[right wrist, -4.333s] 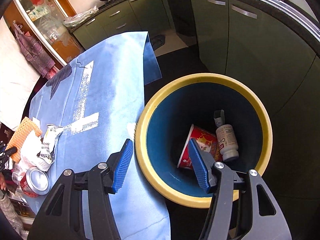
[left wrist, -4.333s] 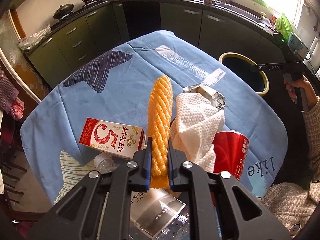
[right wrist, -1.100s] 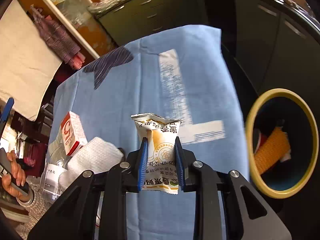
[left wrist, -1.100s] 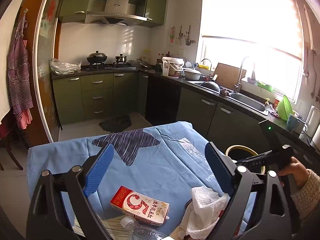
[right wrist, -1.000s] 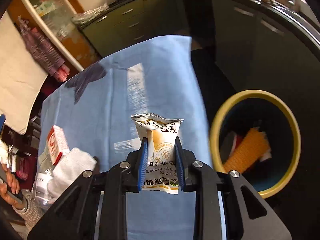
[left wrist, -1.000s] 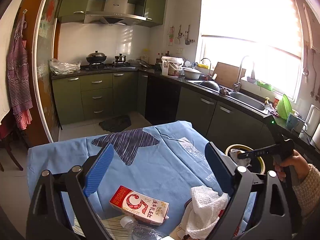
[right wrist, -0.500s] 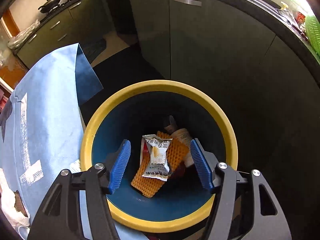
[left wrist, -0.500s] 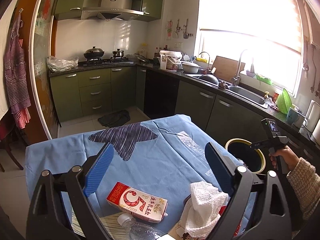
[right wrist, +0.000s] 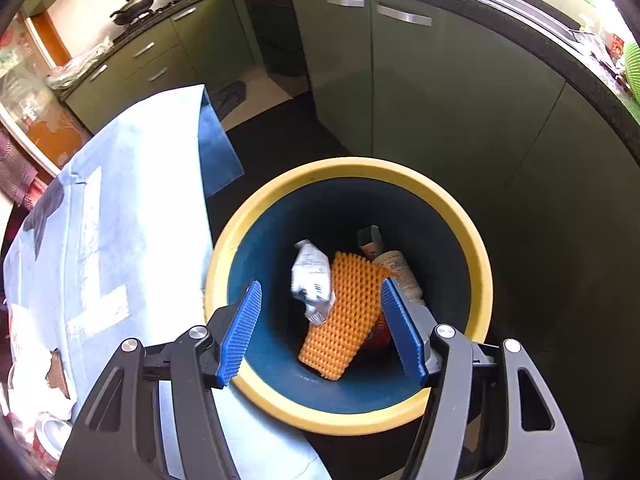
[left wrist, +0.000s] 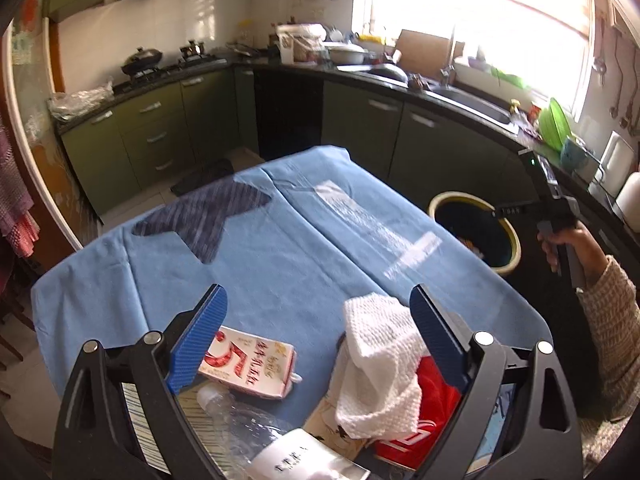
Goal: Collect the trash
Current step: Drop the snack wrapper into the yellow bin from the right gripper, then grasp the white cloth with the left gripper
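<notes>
Through the left wrist camera, the left gripper (left wrist: 318,340) is hanging wide apart over the near end of the worktop (left wrist: 280,256), which is wearing a blue cloth, and it is gripping nothing. Under and between its blue fingers (left wrist: 198,338) the remaining trash is lying in a loose cluster: a red-and-white milk carton (left wrist: 250,366) is lying flat just behind the left finger, a clear plastic bottle (left wrist: 244,426) is lying on its side nearer the camera than the carton, and a crumpled white paper towel (left wrist: 380,364) is draping over a red can (left wrist: 430,412) close to the right finger. A white printed label or packet (left wrist: 304,460) is showing at the bottom edge, too cropped to name. Beyond the far right corner of the worktop a yellow-rimmed trash bin (left wrist: 514,240) is standing on the floor, and the person's right hand (left wrist: 568,244) is holding its tool above it. Through the right wrist camera, the right gripper (right wrist: 320,328) is hovering directly over that trash bin (right wrist: 472,240) with its jaws spread wide and nothing between them. Inside the bin's dark blue wall an orange bumpy foam sleeve (right wrist: 344,312) is lying at a slant, a crinkled silver-white snack wrapper (right wrist: 312,280) is resting against its upper left edge, and a white bottle (right wrist: 400,270) is lying just beside its right edge. The cloth-covered worktop (right wrist: 120,208) is running along the left of the bin.
</notes>
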{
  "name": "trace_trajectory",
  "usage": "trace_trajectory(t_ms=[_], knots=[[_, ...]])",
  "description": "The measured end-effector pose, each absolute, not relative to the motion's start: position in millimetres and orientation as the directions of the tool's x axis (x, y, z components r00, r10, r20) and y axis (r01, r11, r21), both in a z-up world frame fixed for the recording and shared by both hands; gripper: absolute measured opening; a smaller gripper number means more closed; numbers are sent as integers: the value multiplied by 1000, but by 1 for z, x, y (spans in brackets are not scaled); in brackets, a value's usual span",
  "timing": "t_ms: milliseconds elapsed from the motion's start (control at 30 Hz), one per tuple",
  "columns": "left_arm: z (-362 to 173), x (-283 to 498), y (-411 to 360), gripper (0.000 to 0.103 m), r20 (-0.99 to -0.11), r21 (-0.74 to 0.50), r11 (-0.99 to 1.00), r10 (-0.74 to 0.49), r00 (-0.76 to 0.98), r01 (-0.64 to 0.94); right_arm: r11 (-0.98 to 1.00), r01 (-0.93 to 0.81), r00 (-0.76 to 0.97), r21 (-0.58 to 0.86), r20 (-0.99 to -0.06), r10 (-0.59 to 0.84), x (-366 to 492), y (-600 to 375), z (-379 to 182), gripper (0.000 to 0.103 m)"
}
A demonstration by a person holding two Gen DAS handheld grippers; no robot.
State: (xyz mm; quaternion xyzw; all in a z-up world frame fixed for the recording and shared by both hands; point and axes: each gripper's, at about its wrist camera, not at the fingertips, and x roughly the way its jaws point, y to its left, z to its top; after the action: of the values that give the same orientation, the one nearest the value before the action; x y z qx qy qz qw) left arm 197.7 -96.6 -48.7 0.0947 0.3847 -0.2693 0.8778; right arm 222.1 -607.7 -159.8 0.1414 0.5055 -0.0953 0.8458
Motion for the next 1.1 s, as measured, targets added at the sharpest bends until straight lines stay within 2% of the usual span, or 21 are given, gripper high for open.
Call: trace_trajectory(t_ms=[200, 400, 467, 567, 633, 667, 733, 800, 900, 1100], knots=[[-88, 208, -134, 88, -875, -48, 793, -327, 357, 607, 943, 262, 508, 207, -860, 48, 203, -602, -158, 62], [-111, 206, -151, 85, -931, -48, 778, -262, 254, 627, 944, 249, 536, 216, -843, 52, 178, -609, -152, 66], [-114, 205, -156, 81, -940, -60, 773, -256, 224, 632, 944, 251, 543, 216, -838, 48, 171, -613, -152, 66], [-119, 206, -162, 65, -949, -72, 774, -248, 196, 630, 942, 250, 550, 223, -834, 52, 164, -618, -152, 66], [-123, 208, -164, 49, -953, -73, 781, -237, 186, 621, 939, 248, 553, 237, -831, 63, 160, -621, -153, 66], [-126, 209, -165, 46, -955, -78, 782, -236, 178, 619, 938, 249, 556, 242, -828, 67, 158, -622, -154, 66], [-128, 212, -165, 27, -955, -96, 790, -245, 167, 606, 935, 248, 563, 255, -823, 76, 155, -624, -154, 66], [-126, 212, -164, 15, -951, -103, 792, -256, 174, 601, 932, 245, 571, 269, -816, 86, 151, -625, -153, 66], [-115, 210, -162, 8, -939, -97, 795, -272, 209, 599, 927, 244, 586, 286, -805, 94, 147, -625, -151, 66], [-73, 202, -169, 7, -903, -62, 778, -310, 297, 625, 905, 239, 649, 353, -751, 121, 142, -627, -140, 66]])
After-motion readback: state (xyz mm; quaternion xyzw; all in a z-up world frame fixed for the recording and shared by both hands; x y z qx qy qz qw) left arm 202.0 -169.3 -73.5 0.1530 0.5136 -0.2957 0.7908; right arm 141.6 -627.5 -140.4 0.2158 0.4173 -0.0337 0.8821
